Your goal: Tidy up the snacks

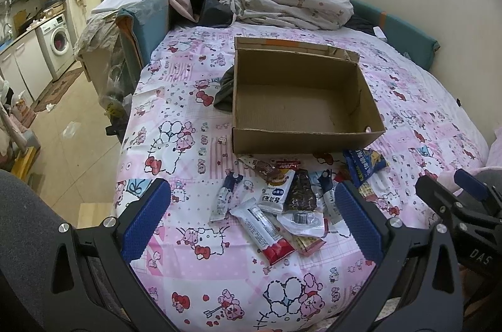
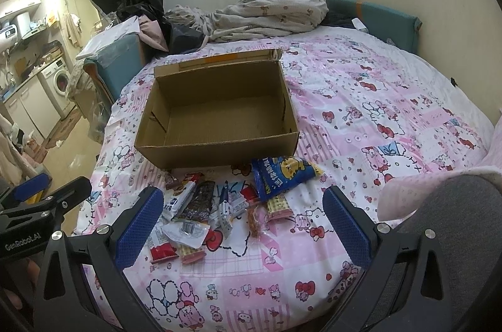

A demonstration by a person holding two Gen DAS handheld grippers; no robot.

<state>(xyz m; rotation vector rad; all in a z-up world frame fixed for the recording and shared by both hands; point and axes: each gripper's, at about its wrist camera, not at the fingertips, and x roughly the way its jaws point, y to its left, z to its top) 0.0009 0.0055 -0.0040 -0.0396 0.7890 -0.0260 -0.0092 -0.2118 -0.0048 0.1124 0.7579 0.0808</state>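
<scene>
Open brown cardboard box [image 2: 216, 112], upright on pink cartoon-print bedspread [image 2: 376, 112], nothing inside, flaps folded out at far side. Just in front of its near wall, loose heap of wrapped snacks [image 2: 219, 206], overlapping, lying flat. Blue bag with yellow cartoon figure [image 2: 282, 175] at right end, nearest box. Dark chocolate-coloured bar [image 1: 301, 191] in middle. White-and-red wrapper [image 1: 266, 234] at near edge.

Each black, angular metal gripper [image 1: 252, 217] carries two blue, dimpled rubber finger pads [image 1: 146, 219] and round silver screws [image 1: 63, 227]. White lettering marks the neighbouring gripper's body [image 2: 22, 241]. Grey fabric clothing [image 2: 464, 222] shows at the frame edges.
</scene>
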